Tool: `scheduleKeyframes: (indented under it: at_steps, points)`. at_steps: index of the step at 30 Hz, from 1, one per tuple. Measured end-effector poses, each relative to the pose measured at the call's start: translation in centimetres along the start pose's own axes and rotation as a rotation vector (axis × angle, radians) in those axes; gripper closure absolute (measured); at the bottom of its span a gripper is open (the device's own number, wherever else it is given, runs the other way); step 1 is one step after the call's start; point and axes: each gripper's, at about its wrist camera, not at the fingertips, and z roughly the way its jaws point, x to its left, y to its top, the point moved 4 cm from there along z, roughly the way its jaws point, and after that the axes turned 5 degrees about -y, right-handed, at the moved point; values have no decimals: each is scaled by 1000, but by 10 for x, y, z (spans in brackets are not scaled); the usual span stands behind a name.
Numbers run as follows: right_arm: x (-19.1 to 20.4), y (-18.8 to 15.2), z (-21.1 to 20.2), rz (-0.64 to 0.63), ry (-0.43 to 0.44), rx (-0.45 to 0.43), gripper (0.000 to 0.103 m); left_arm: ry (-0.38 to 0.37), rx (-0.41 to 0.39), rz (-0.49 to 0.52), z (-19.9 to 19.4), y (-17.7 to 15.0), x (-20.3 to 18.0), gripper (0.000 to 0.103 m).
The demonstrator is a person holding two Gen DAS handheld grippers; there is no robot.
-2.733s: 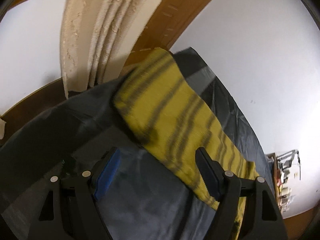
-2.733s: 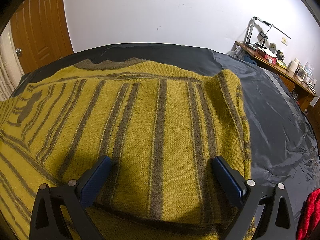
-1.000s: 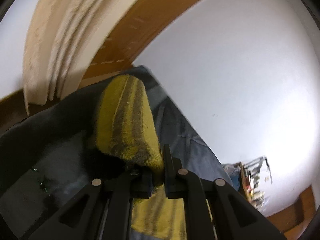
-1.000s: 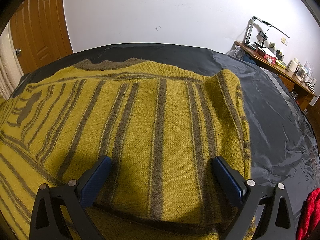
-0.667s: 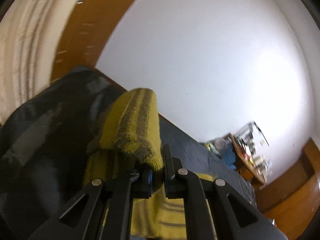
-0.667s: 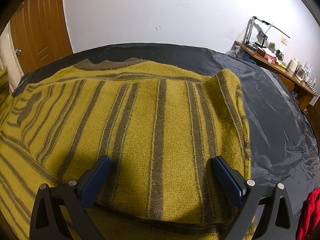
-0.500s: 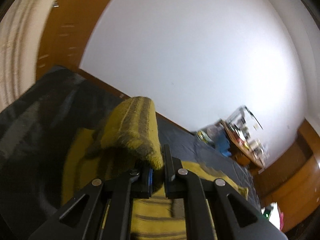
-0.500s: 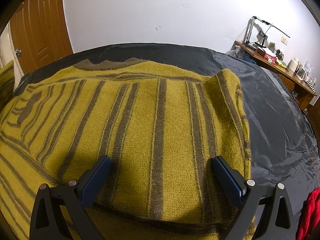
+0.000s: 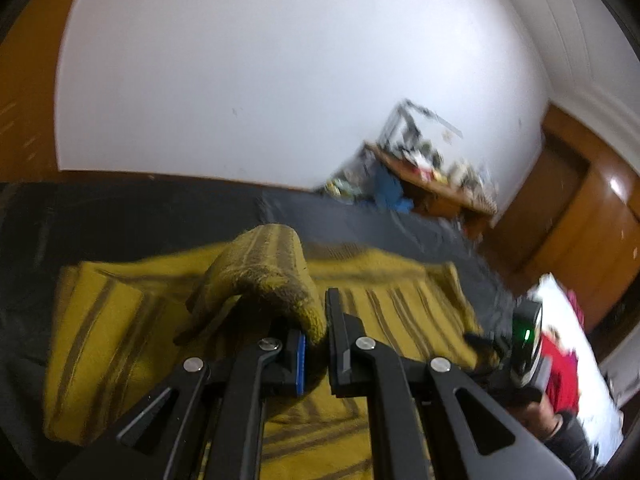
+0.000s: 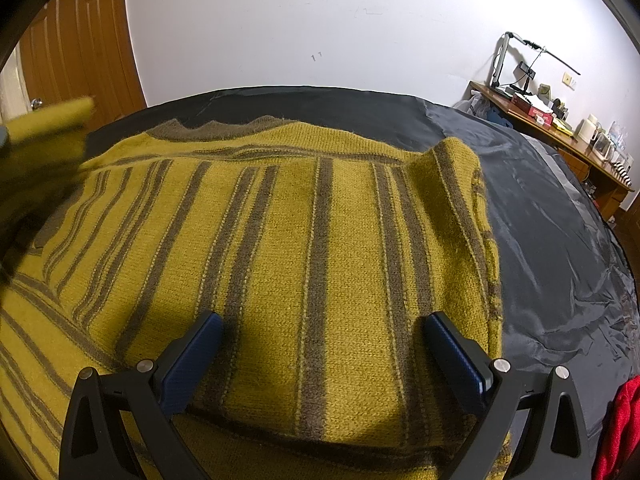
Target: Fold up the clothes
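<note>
Mustard-yellow, brown-striped knit sweater (image 10: 320, 248) — its sleeve (image 9: 272, 272), clamped in the left tool (image 9: 316, 340), has swung over the body; right tool (image 10: 320, 340) stays gaping, empty.

Mustard-yellow sweater (image 10: 320, 240) with grey-brown stripes, dark grey sheet (image 10: 560, 220), red cloth (image 10: 618, 428), blue gripper pads (image 10: 192, 360).

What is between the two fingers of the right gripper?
Only the yellow striped sweater, lying flat under them, as the right wrist view shows. The right gripper is wide open and its blue pads pinch nothing.
</note>
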Motion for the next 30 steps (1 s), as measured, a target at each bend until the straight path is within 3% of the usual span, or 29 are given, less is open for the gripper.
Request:
scheduleKeyframes:
  at_steps: [3, 7, 8, 10, 11, 12, 17, 23, 30]
  points:
    - [0, 0, 0, 1, 0, 0, 1, 5, 62, 33, 26, -19, -16, 94]
    - [0, 0, 0, 2, 1, 1, 1, 92, 122, 178, 44, -45, -35, 90]
    - [0, 0, 0, 2, 1, 1, 1, 123, 133, 232, 45, -52, -40, 83]
    - [0, 0, 0, 2, 2, 1, 1, 151, 155, 331, 46, -66, -48, 59]
    - [0, 0, 0, 2, 2, 1, 1, 159, 164, 379, 48, -74, -53, 41]
    - [-1, 0, 0, 2, 1, 1, 1, 167, 172, 427, 52, -81, -61, 33]
    - [-1, 0, -1, 2, 2, 1, 1, 223, 161, 665, 52, -111, -90, 32]
    - [-1, 0, -1, 1, 1, 2, 1, 139, 147, 726, 37, -123, -108, 32]
    - [-1, 0, -1, 2, 1, 2, 1, 185, 155, 959, 43, -153, -137, 24]
